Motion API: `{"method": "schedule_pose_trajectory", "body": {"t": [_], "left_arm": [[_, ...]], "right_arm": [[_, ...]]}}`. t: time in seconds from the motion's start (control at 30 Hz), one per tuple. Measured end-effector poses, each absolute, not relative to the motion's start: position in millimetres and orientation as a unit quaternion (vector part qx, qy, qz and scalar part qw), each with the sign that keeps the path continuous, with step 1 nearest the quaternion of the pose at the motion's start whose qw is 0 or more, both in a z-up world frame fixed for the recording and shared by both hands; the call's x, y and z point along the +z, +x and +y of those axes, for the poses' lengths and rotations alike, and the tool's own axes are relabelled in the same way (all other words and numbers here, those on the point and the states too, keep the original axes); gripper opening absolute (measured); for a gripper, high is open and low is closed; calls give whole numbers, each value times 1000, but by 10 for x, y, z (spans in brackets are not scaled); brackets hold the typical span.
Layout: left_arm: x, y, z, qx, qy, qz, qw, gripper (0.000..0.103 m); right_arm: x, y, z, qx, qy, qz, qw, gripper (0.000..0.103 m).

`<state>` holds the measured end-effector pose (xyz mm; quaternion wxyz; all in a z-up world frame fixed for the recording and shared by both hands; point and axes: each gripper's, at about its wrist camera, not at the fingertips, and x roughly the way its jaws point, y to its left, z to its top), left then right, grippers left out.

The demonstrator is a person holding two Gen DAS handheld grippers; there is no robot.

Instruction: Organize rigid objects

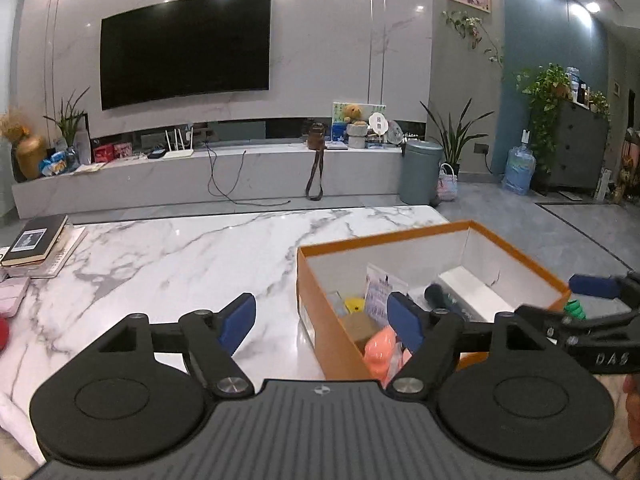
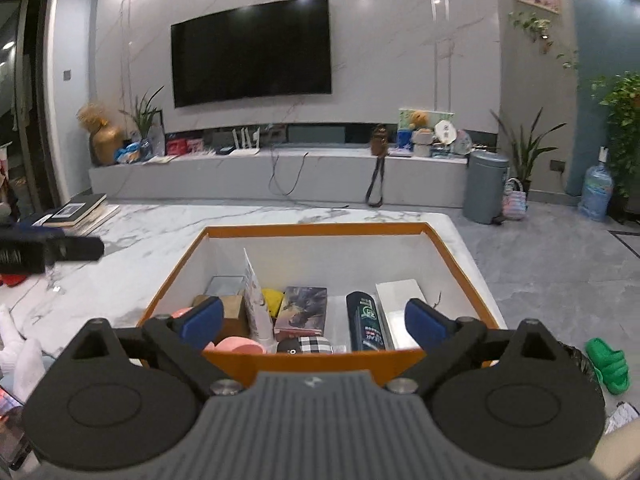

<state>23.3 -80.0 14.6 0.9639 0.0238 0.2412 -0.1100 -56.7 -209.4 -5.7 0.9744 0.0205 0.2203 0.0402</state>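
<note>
My left tongs (image 1: 322, 324) stand wide with nothing between the blue pads, hanging over the marble bench (image 1: 168, 264), their right pad over the near left corner of the orange box (image 1: 320, 312). My right tongs (image 2: 314, 318) are wide too and hold nothing; they hang at the box's near wall, and the things inside show between the pads.

In the right view the box (image 2: 320, 230) sits at 12 o'clock from me on the bench (image 2: 152, 224), near its right edge. Inside, a white card (image 2: 253, 284) stands upright as a divider. To its left lie a small clear case (image 2: 224, 285), a brown carton (image 2: 232, 312) and a pink thing (image 2: 240, 346) at the near wall. To its right come a yellow item (image 2: 272, 300), a picture box (image 2: 302, 312), a plaid pouch (image 2: 310, 345), a dark bottle (image 2: 366, 322) lying lengthwise, and a white box (image 2: 400, 304) by the right wall.

At 9 o'clock on the bench lies a stack of books (image 2: 80, 210). The left tongs show as a dark blur (image 2: 52, 252) at the picture's left edge. A green slipper (image 2: 608, 362) lies on the floor at 3 o'clock. On the far wall at 12 o'clock hangs a TV (image 2: 252, 50)
</note>
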Motion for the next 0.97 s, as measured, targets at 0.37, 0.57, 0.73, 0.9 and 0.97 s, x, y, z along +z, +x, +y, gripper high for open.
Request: {"method": "schedule_pose_trajectory", "body": {"t": [0.37, 0.57, 0.73, 0.9, 0.97], "left_arm": [[-161, 90, -689, -86, 20, 280, 956, 90], [-166, 59, -684, -82, 20, 281, 956, 90], [-180, 61, -690, -85, 22, 286, 954, 90], [-172, 58, -687, -88, 22, 285, 954, 90], [-164, 51, -694, -88, 22, 283, 955, 90]], "right_arm": [[-241, -667, -2012, 21, 6, 200, 980, 100], [-262, -642, -2049, 21, 16, 207, 978, 100], [-264, -647, -2079, 22, 24, 206, 978, 100], [-268, -654, -2080, 24, 22, 208, 978, 100], [-269, -651, -2079, 24, 21, 209, 977, 100]]}}
